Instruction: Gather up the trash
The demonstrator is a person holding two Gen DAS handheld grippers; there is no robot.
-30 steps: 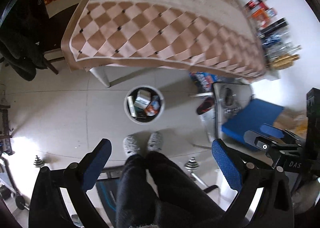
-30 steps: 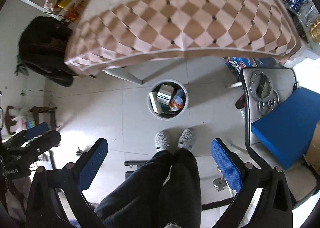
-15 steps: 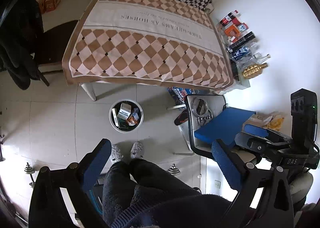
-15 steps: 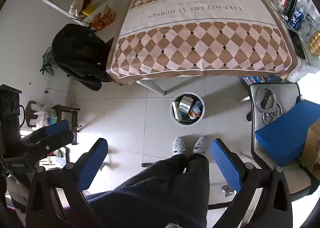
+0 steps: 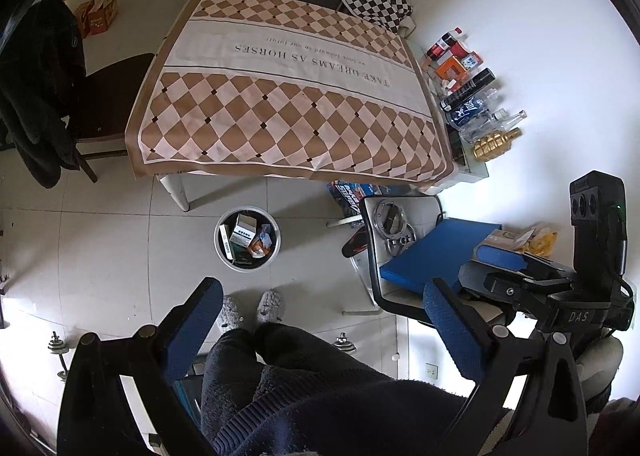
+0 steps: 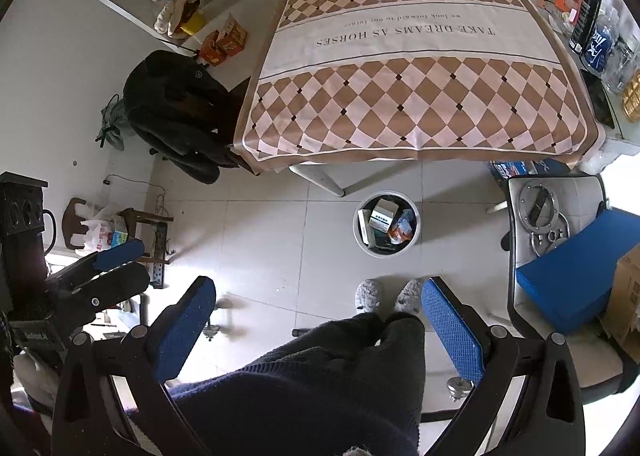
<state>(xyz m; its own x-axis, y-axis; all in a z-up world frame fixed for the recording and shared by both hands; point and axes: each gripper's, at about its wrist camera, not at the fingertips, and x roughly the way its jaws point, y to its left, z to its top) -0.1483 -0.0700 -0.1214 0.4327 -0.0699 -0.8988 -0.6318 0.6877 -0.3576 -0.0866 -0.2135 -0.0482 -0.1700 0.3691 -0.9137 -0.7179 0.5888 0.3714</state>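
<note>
A round grey trash bin (image 5: 217, 236) (image 6: 355, 230) stands on the tiled floor by the table's front leg. It holds a white box (image 5: 245, 230) (image 6: 383, 214), an orange wrapper (image 5: 260, 246) (image 6: 400, 230) and other packaging. My left gripper (image 5: 320, 296) hangs high over the floor, open, nothing between its blue pads. My right gripper (image 6: 318, 288) is equally high and open, also empty. Each view shows the other gripper off to its side. The table's checkered cloth (image 5: 280, 116) (image 6: 420, 108) lies bare.
A person's dark-trousered legs (image 5: 280, 368) and grey slippers (image 5: 272, 304) stand just before the bin. A chair with a blue board (image 5: 436, 252) and metal rings is to the right. Bottles and boxes (image 5: 472, 96) line the wall. A dark coat (image 6: 172, 112) hangs left.
Both grippers have risen well away from the floor, so the bin looks smaller and the whole table top has come into view. Both stayed open and empty.
</note>
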